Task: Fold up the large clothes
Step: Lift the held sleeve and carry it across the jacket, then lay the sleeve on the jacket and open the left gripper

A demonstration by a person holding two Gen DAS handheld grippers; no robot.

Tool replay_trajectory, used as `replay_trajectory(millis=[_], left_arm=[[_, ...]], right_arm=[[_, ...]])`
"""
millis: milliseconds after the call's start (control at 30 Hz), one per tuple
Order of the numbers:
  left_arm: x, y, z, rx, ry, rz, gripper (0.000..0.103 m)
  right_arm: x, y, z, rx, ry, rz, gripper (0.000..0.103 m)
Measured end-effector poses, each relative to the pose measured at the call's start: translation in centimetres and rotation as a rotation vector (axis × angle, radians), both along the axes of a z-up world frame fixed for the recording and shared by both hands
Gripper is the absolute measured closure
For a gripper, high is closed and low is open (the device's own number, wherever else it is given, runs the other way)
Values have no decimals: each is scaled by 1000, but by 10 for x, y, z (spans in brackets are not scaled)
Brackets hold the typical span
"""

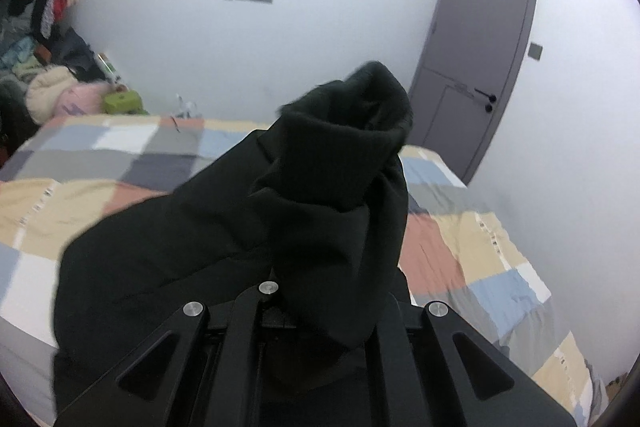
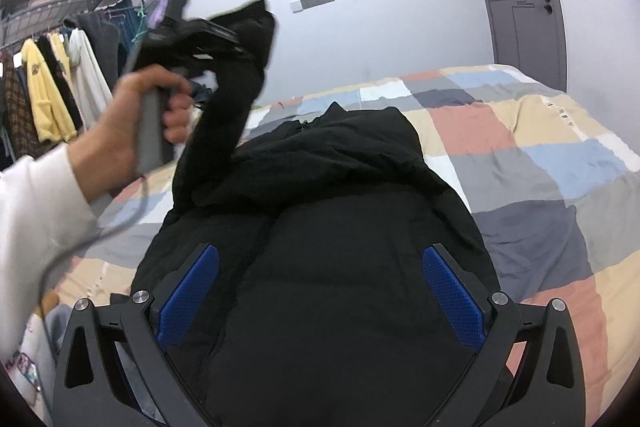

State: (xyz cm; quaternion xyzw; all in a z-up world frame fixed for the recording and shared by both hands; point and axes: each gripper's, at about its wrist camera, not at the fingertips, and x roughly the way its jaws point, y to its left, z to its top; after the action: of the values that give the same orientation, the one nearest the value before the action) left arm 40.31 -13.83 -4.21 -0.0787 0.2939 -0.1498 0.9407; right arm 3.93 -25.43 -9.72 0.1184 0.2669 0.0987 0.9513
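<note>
- The left gripper (image 2: 244, 45) is clamped on the sleeve (image 2: 224, 107) of a black padded jacket (image 2: 340, 267), its jaws pinched together with the ribbed cuff (image 1: 352, 131) bunched up and sticking out past them.
- In the right wrist view that sleeve is lifted off the bed, rising in a dark column from the jacket's shoulder to the raised left gripper.
- The person's left hand (image 2: 132, 119) grips the grey handle of that tool; a white sleeve cuff (image 2: 36, 207) covers the wrist and a thin cable (image 2: 80, 239) trails down from the handle.
- The right gripper (image 2: 320, 291) hangs over the jacket's body with its jaws wide apart, the blue pads (image 2: 452, 299) on either side and nothing between them but the fabric below; whether the pads touch it I cannot tell.
- The jacket lies spread on a bed with a checked cover (image 2: 520, 147) of tan, blue, grey, white and salmon squares, collar towards the far wall.
- Beyond the bed stands a grey door (image 1: 480, 67) in a pale wall.
- To the left a clothes rack (image 2: 52, 67) holds hanging garments, yellow, white and dark.
</note>
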Motion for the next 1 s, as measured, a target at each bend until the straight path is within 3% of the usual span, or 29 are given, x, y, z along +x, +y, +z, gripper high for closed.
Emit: replay_trajectory(millis=[300,500,567,767,833,933,1000], left_arm=[[31,-45,-84,62,143,-46,97],[44,-64,-130,167,240,-86,92],[45,-63,-131,166,253,-81,89],[35,-61,-121,272,230,-56,86],[27,-59,-113,243,227,-56,74],[8,-49,-96,205,179,-47,37],[-4,-43,-84,177,151,-60,25]], right_arm=[[-2,-13,-6,48,1,-9,0],[-2,-20,-9,84,10,-10,0],[-2,-21,-10,87,9,-9,0],[-1,-22,-10,95,6,-6,0],[-2,-22,-9,98,-1,-4,0],[-5,-21,-7,80,-27,-17,0],[-8,-19,-2,56,-57,-27,0]])
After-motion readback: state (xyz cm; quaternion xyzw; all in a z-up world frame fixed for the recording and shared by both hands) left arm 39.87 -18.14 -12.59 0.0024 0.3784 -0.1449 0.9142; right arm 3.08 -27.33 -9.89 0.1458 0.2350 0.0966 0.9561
